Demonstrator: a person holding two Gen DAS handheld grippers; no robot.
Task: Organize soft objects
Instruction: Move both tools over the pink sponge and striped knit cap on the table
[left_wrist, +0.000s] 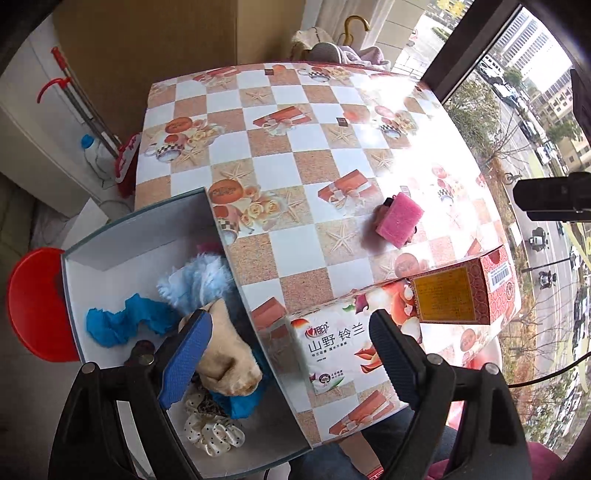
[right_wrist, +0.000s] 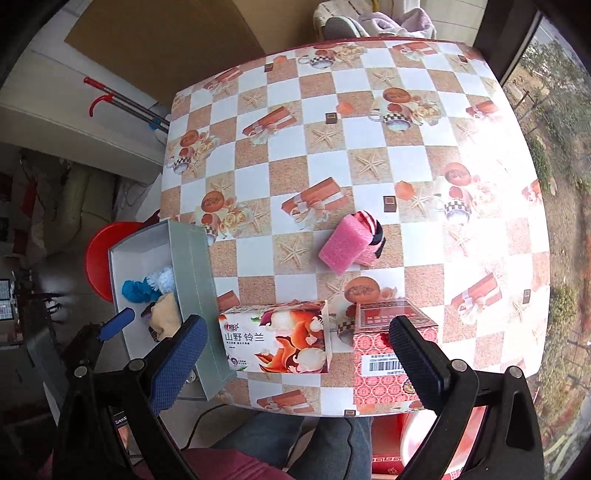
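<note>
With both claws, left gripper (left_wrist: 291, 354) and right gripper (right_wrist: 295, 363), spread empty, I judge the pink rectangular foam sponge (right_wrist: 341, 247), lying well ahead, next for the grey open box (left_wrist: 177, 218).

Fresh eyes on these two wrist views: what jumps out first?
The pink sponge sits alone mid-table on the busy checkered tablecloth, the one soft thing not yet put away. At the table's left edge, the open grey box already holds a heap of soft things: blue fluff, a beige plush and a polka-dot scrunchie. Nearest the camera, the floral tissue box and a red patterned carton line the front edge.
</note>
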